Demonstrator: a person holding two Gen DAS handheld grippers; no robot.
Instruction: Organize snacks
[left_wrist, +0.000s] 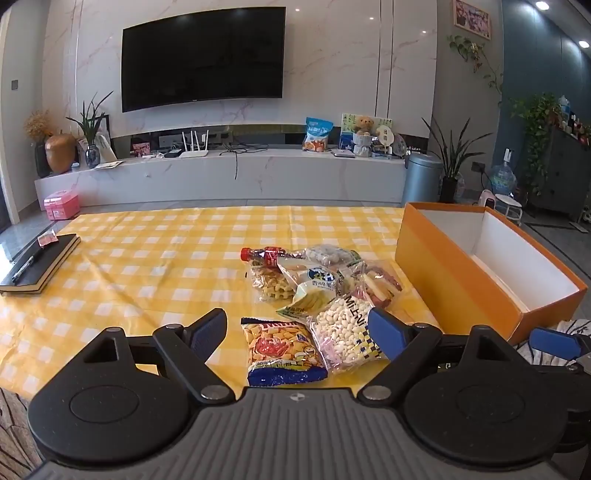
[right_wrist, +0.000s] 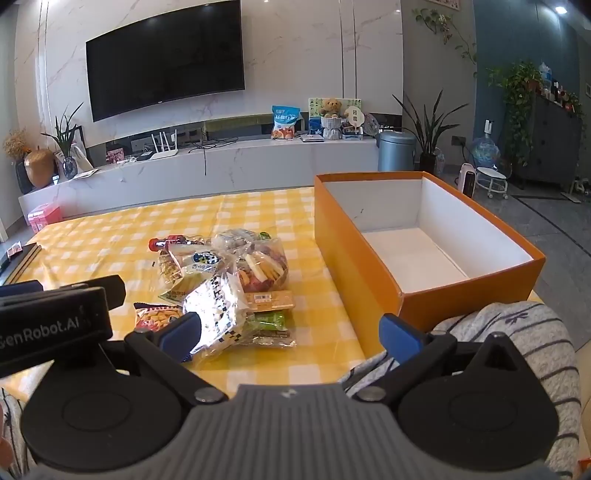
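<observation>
— So, biggest first: the tabletop, under a yellow checked cloth, carries everything. What about the orange box?

— It stands at the right side of the tabletop, lid off, white inside. Its floor shows bare in the right wrist view; the near corner is hidden behind its own front wall.

— And the snacks?

— All outside the box, heaped in a snack pile just left of it. A clear bag of white candies lies nearest, touching an orange chip packet with a blue bottom edge. Behind them lies a small red-capped bottle on its side, partly buried under bags.

— Can you read the packets?

— Mostly not; glare on the plastic washes out the print, and the lower packets are covered by the upper ones.

— The tongs?

— The left tongs are spread wide, hovering over the near edge with the chip packet and candy bag between their fingers, gripping nothing. The right tongs gape too, empty, just right of the left ones, near the box's front corner.

— Anything else?

— A dark notebook with a pen on it, far left, well apart.
</observation>
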